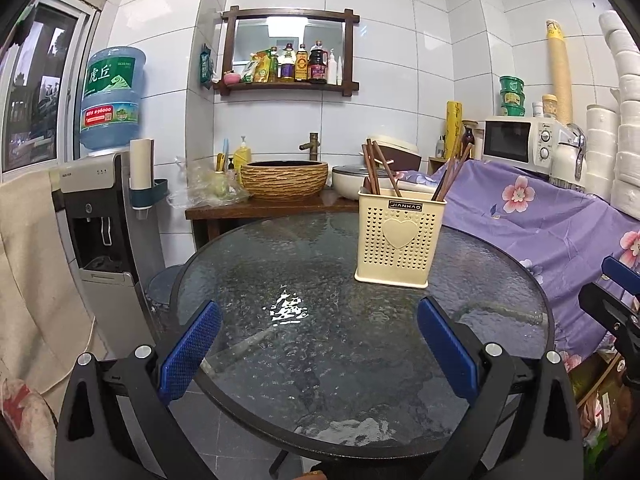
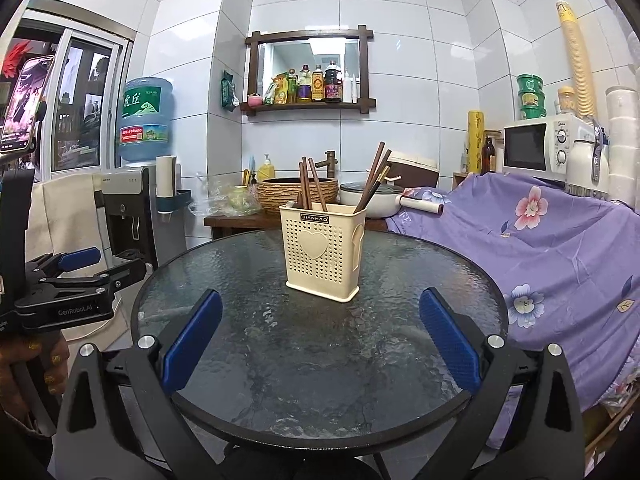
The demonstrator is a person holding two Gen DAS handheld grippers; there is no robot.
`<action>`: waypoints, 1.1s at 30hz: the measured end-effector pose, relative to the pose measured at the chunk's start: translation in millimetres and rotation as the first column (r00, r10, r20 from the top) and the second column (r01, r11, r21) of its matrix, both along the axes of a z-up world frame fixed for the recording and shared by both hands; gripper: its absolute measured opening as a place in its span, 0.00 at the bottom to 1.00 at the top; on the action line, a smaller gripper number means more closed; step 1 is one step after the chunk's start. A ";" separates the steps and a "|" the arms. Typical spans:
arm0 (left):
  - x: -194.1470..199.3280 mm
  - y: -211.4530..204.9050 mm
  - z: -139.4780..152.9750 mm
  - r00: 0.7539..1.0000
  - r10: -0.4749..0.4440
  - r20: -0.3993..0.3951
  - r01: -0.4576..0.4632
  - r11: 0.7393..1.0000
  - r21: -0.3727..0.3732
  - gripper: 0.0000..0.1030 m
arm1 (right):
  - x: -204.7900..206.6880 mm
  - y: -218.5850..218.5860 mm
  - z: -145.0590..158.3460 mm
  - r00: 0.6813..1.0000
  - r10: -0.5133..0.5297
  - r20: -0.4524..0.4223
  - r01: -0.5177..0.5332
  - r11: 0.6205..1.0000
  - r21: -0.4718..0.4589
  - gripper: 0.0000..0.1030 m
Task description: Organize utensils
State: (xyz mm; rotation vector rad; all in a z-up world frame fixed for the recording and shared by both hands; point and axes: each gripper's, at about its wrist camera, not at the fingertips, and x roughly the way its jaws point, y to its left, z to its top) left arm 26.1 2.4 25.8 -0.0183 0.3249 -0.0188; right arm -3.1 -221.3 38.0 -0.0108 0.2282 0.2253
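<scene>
The cream perforated plastic utensil holder [image 2: 323, 250] stands on the round glass table [image 2: 240, 360], chopsticks [image 2: 310, 188] inside. Both grippers, left gripper [image 1: 318, 344] and right gripper [image 2: 320, 340], are spread and hold nothing; approach should be slow, from above.

left gripper [image 1: 318, 344]: jaws spread wide, blue pads [image 1: 188, 354] well apart, nothing between them; held level, near | right gripper [image 2: 320, 340]: jaws likewise wide, empty | hand [image 2: 34, 368]: grips the left gripper's handle at far left, fingers apparently curled round it
</scene>
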 end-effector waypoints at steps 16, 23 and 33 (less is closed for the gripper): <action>-6.5 -7.1 2.0 1.000 -0.001 0.020 0.001 1.000 0.006 0.94 | 1.2 -1.7 -2.2 1.000 -0.007 -0.008 0.007 1.000 0.009 0.94; -6.5 -8.0 2.7 1.000 -0.003 0.019 0.003 1.000 0.009 0.94 | 1.0 -1.7 -2.4 1.000 -0.007 -0.008 0.007 1.000 0.008 0.94; -6.6 -7.7 2.6 1.000 0.005 0.020 -0.006 1.000 0.011 0.94 | 1.3 -1.4 -3.7 1.000 -0.009 -0.011 0.010 1.000 0.008 0.94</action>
